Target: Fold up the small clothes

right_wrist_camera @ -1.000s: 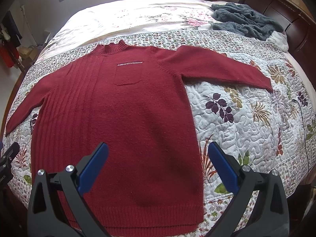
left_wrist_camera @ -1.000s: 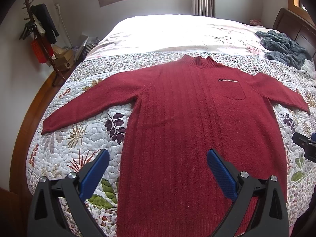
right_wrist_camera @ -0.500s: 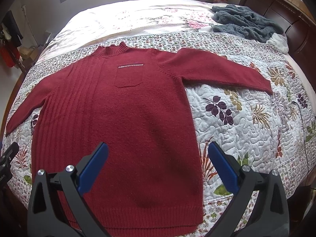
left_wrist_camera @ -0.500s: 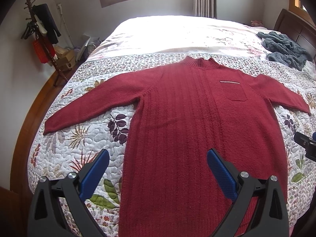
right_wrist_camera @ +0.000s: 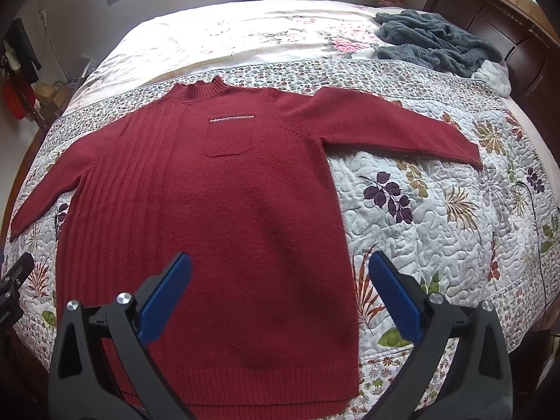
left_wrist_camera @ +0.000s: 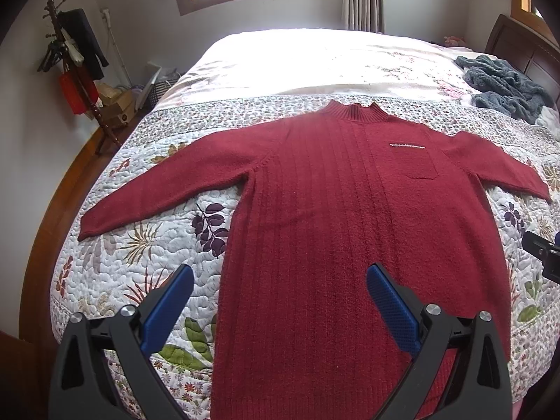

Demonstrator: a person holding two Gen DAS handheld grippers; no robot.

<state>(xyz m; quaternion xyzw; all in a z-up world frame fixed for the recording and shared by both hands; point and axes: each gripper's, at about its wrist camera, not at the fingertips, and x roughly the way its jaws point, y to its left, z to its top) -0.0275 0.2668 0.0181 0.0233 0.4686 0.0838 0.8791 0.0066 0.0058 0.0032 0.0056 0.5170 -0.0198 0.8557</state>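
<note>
Currently we log the left gripper spread wide and empty, blue-padded fingers above the dark red ribbed knit sweater. We note the right gripper likewise spread, holding nothing. Sweater lies flat, front up, sleeves out, on the white floral quilted bedspread. Its hem is cut off behind the left gripper's frame. A crumpled grey fleece blanket sits near the dark wooden headboard, partly out of frame.
</note>
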